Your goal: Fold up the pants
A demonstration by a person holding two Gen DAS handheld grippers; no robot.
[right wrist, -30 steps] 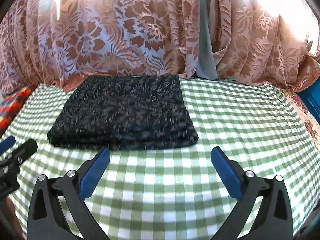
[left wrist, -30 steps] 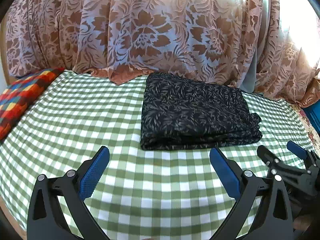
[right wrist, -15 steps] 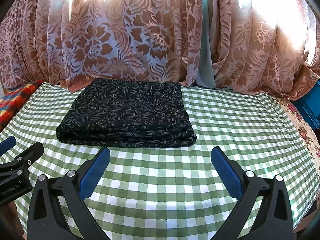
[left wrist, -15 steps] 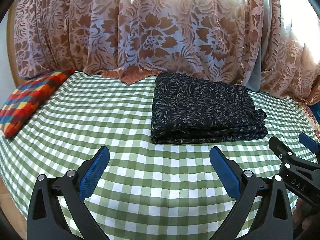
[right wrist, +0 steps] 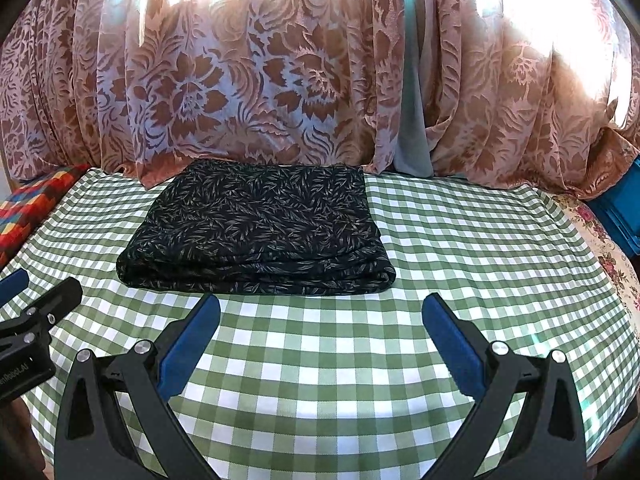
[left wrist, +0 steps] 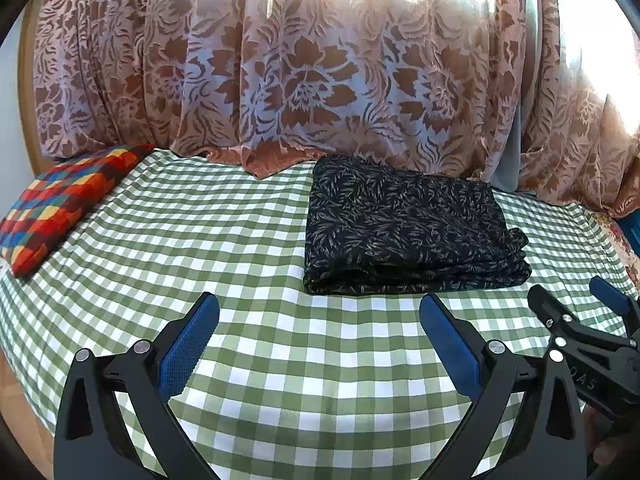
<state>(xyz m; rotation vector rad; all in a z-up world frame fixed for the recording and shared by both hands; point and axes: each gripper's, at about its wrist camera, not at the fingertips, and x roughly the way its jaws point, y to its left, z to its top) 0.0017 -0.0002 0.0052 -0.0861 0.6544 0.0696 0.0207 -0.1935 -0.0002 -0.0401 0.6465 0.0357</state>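
Black pants (left wrist: 408, 226) with a pale leaf print lie folded into a neat rectangle on the green-and-white checked bed cover (left wrist: 240, 240), near the curtain. In the right wrist view the same pants (right wrist: 260, 228) sit just beyond the fingers. My left gripper (left wrist: 318, 316) is open, held back from the pants' near edge with nothing between its blue pads. My right gripper (right wrist: 320, 318) is open too, also short of the folded edge and holding nothing. Each gripper shows at the side of the other's view.
A multicoloured patchwork pillow (left wrist: 60, 200) lies at the left end of the bed. A floral curtain (left wrist: 320, 80) hangs along the far side. A blue crate (right wrist: 624, 208) and a flowered sheet (right wrist: 608, 252) are at the right edge.
Both grippers have drawn back and lifted away from the folded pants, so more of the bed shows. The pants have not moved. Both stay open.
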